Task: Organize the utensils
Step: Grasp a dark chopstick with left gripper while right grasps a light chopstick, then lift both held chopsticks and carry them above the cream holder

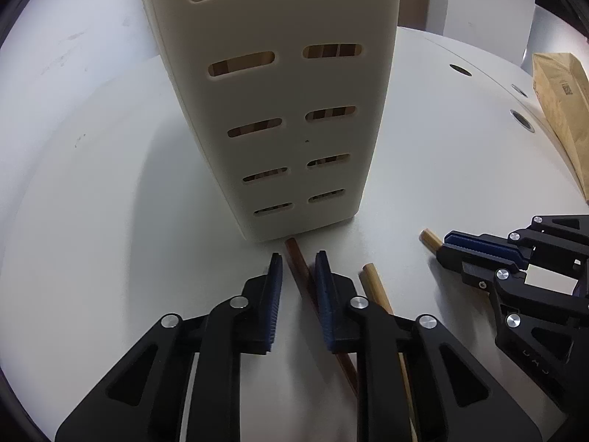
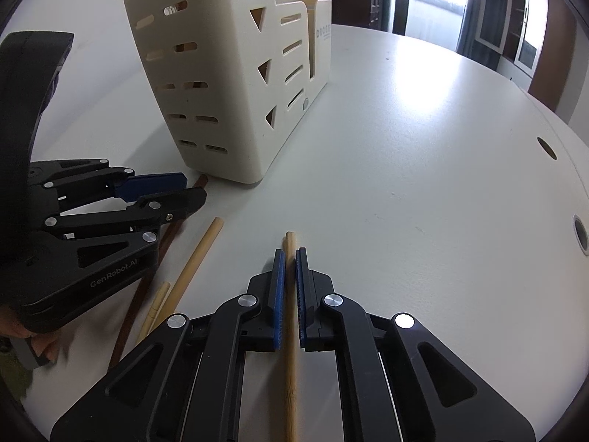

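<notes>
1. While both tools worked low over the white table point(image 1: 92, 184), everything for the job sat on it, w/ bare top to the right.
2. Cream slotted holder point(image 1: 287, 92) stood upright just beyond the left tool; wooden sticks showed thru its slots, so some were prob. already filed. Its near bottom edge almost touched the dark stick's far tip.
3. Left gripper point(image 1: 298, 258) pointed down at the holder's foot, jaws narrowed round the dark chopstick point(image 1: 294, 252). A gap showed btwn the stick and the left pad, so I'd call it not clamped yet.
4. Right gripper point(image 2: 290, 252) sat to the right, well apart from the holder, jaws closed on a pale chopstick point(image 2: 291, 331).
5. Key relation: the dark chopstick lay flat, straight ahead of the left tool, long axis running away twd the holder and skewed a bit across the jaws, near end passing under the right finger. Left hand was clearly nearer. Next move prob. needs a squeeze, lift, then a tip-up into the holder.
6. Held pale chopstick ran dead along the right tool's line, its tip poking just past the pads; round, light bamboo colour, smooth.
7. Dark one looked slim, reddish-brown, blunt end.
8. Another pale chopstick point(image 2: 198, 254) lay loose btwn the two tools, roughly parallel to the dark one.
</notes>
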Tool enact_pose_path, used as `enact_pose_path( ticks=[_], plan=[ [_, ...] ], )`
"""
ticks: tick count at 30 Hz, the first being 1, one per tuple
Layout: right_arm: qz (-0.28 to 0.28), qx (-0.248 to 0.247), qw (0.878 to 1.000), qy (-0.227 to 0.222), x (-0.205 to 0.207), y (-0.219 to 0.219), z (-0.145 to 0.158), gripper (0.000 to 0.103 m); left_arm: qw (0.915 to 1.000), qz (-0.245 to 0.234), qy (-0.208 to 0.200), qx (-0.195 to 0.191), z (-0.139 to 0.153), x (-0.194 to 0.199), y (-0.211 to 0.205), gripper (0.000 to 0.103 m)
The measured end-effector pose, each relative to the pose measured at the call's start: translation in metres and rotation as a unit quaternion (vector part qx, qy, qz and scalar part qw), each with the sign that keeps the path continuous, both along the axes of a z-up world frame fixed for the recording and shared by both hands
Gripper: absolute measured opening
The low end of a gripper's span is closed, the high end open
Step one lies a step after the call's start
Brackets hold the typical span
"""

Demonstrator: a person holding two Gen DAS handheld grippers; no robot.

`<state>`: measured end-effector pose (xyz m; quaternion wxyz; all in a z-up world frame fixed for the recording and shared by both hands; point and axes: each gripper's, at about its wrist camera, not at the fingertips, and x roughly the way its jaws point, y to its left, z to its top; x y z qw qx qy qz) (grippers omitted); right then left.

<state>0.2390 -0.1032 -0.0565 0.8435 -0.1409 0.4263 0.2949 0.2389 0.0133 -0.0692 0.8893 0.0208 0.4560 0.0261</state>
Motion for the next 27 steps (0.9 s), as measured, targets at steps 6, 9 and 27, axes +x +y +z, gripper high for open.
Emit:
enact_pose_path(
  ticks=[6, 9, 27],
  plan=[
    [0.000, 0.000, 1.000, -0.001, -0.002, 0.002, 0.000, 0.007, 0.9999, 0.004, 0.000, 0.010, 0.000, -0.003, 0.007, 0.006],
    [-0.002, 0.004, 1.000, 0.002, -0.002, 0.002, 0.001, 0.007, 0.9999, 0.009, -0.002, 0.009, 0.000, -0.006, 0.009, 0.006],
    [-0.004, 0.097, 0.993, -0.061, -0.027, -0.019, 0.055, 0.007, 0.9869, 0.032, -0.150, -0.051, 0.081, -0.062, 0.030, 0.006]
  ],
)
